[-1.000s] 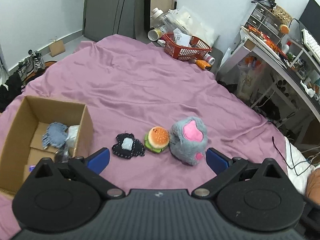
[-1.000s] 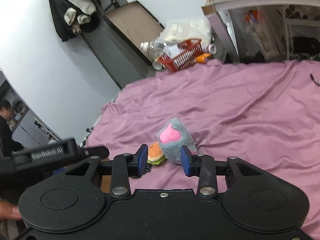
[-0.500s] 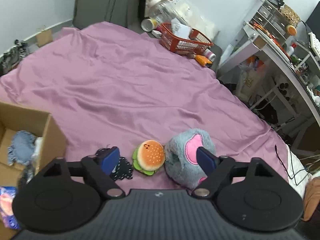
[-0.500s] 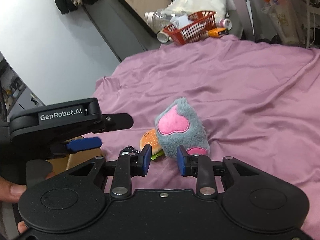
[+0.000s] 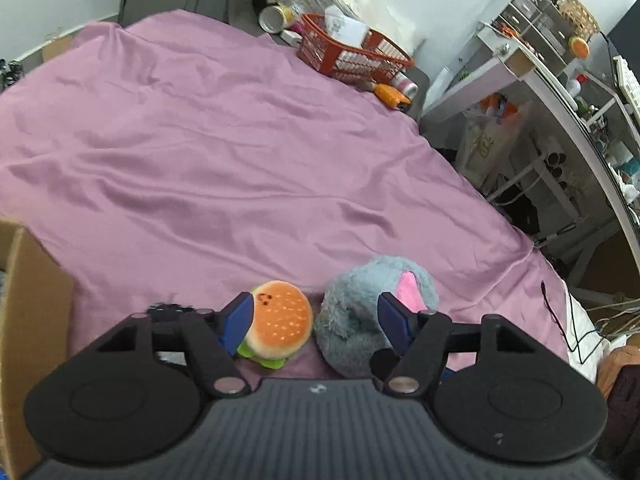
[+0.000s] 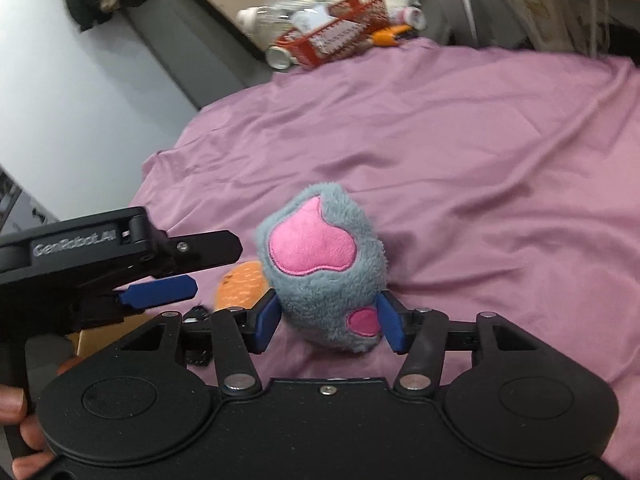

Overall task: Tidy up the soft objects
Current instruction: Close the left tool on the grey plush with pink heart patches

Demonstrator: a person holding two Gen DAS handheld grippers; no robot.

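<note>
A grey plush paw point(image 6: 320, 276) with pink pads lies on the purple bedsheet point(image 6: 460, 152). My right gripper point(image 6: 328, 322) is open and straddles its lower end, one blue pad on each side. A burger plush point(image 5: 280, 322) sits just left of the grey paw point(image 5: 360, 312). My left gripper point(image 5: 316, 322) is open and spans both toys, with its left finger against the burger. A black plush point(image 5: 168, 308) is mostly hidden behind that finger. In the right wrist view, one blue finger point(image 6: 160, 292) of the left gripper hovers left of the burger point(image 6: 240, 284).
A cardboard box point(image 5: 32, 300) stands at the left edge of the bed. A red basket point(image 5: 352, 56) and bottles lie past the bed's far end. A cluttered desk point(image 5: 560, 92) runs along the right side. A cable point(image 5: 560, 320) trails off the right bed edge.
Both grippers have moved in toward the toys. The right gripper's fingers have spread wider around the grey paw. The box has slid almost out of the left wrist view.
</note>
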